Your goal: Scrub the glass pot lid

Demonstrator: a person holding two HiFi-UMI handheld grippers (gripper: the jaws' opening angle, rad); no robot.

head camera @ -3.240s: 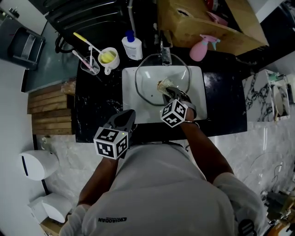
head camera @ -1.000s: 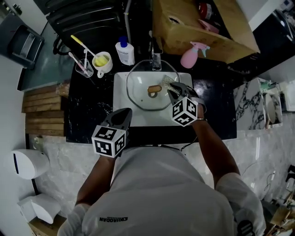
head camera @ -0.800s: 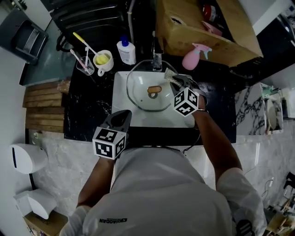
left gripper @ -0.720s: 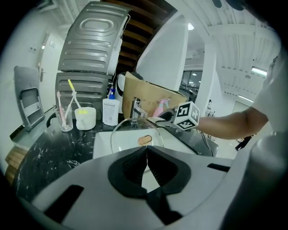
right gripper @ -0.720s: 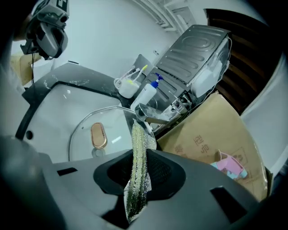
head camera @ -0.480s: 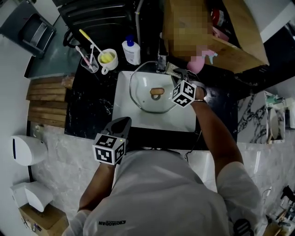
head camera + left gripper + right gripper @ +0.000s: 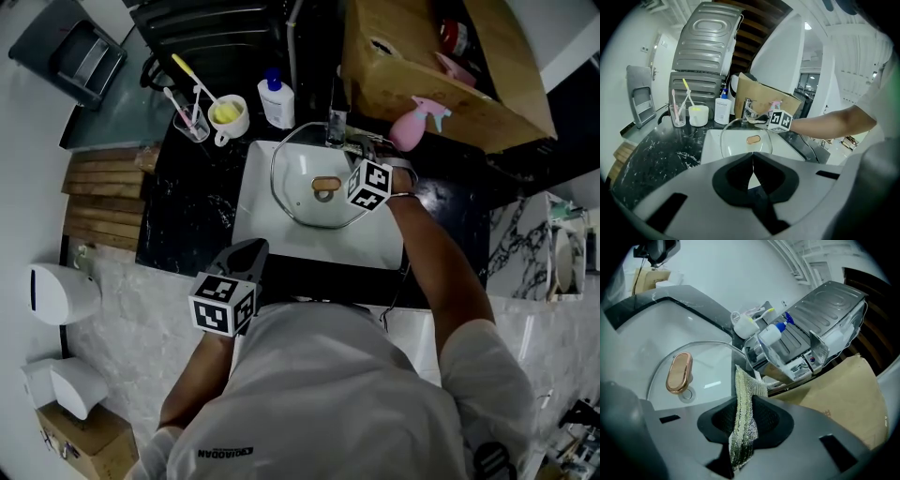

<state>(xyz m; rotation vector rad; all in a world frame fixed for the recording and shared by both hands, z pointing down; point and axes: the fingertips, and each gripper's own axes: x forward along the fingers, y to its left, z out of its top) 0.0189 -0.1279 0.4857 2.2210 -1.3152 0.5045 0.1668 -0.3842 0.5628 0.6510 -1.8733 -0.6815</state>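
The glass pot lid [image 7: 305, 178] with a copper handle [image 7: 325, 185] lies in the white sink [image 7: 267, 220]. My right gripper [image 7: 361, 148] is shut on a silvery-green scrub cloth [image 7: 743, 413] at the lid's far right rim, close to the faucet [image 7: 336, 127]. In the right gripper view the lid's glass [image 7: 708, 371] and handle [image 7: 678, 372] lie to the left of the cloth. My left gripper [image 7: 247, 255] hangs shut and empty over the counter's near edge; its view shows the lid [image 7: 738, 140] ahead, with the gripper [image 7: 752, 161] well short of it.
Behind the sink on the black marble counter [image 7: 187, 211] stand a glass with toothbrushes [image 7: 190, 120], a white mug [image 7: 228, 114] and a pump bottle [image 7: 279, 100]. A pink spray bottle [image 7: 412, 124] and a cardboard box [image 7: 441, 66] are at the back right.
My right gripper has carried the cloth from the lid's middle to its far right rim by the faucet. The left gripper has stayed by the counter's near edge.
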